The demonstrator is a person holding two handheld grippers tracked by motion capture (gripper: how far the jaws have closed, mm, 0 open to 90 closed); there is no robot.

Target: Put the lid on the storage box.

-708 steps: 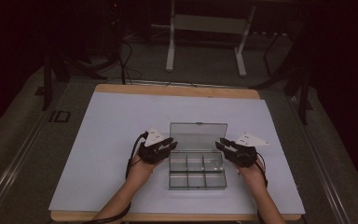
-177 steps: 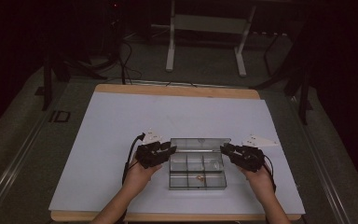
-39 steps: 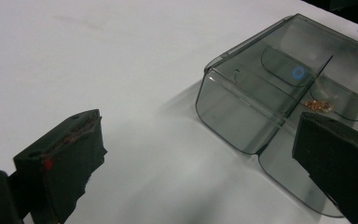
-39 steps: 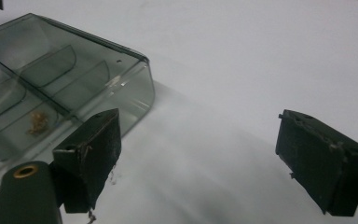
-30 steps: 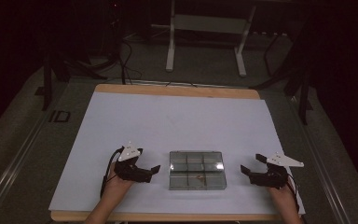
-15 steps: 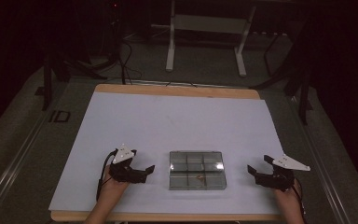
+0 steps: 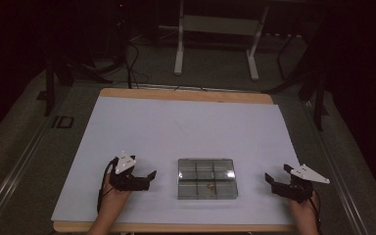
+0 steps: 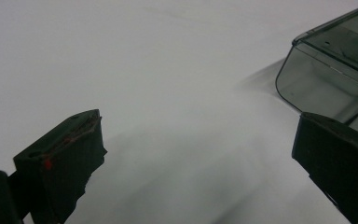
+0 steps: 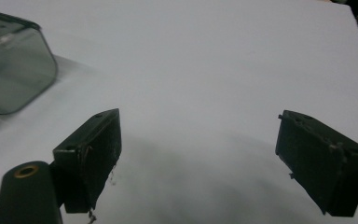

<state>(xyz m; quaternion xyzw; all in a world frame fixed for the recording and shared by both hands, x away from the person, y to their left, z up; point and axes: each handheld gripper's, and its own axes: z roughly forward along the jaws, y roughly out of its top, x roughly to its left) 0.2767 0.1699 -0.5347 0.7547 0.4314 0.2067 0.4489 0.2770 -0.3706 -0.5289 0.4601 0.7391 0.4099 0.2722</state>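
Note:
A clear plastic compartment box (image 7: 207, 178) with its lid shut lies near the table's front edge; a small reddish item shows inside a front compartment. My left gripper (image 7: 149, 178) rests to its left, open and empty, a gap away from the box. The box's corner (image 8: 326, 79) shows at the upper right of the left gripper view, beyond my open left gripper (image 8: 196, 158). My right gripper (image 7: 270, 182) rests well to the right of the box, open and empty. The right gripper view has the box's corner (image 9: 14, 70) at upper left, off my right gripper (image 9: 198, 154).
A white sheet (image 7: 191, 132) covers the wooden table (image 7: 186, 94). Behind the table stands a metal frame (image 7: 215, 34) on a dark floor with cables. Table edges run close to both hands at the front.
The box lid, up earlier, is now shut. Both grippers have drawn outward from the box toward the table's sides, the right one drifting farther right in the last second.

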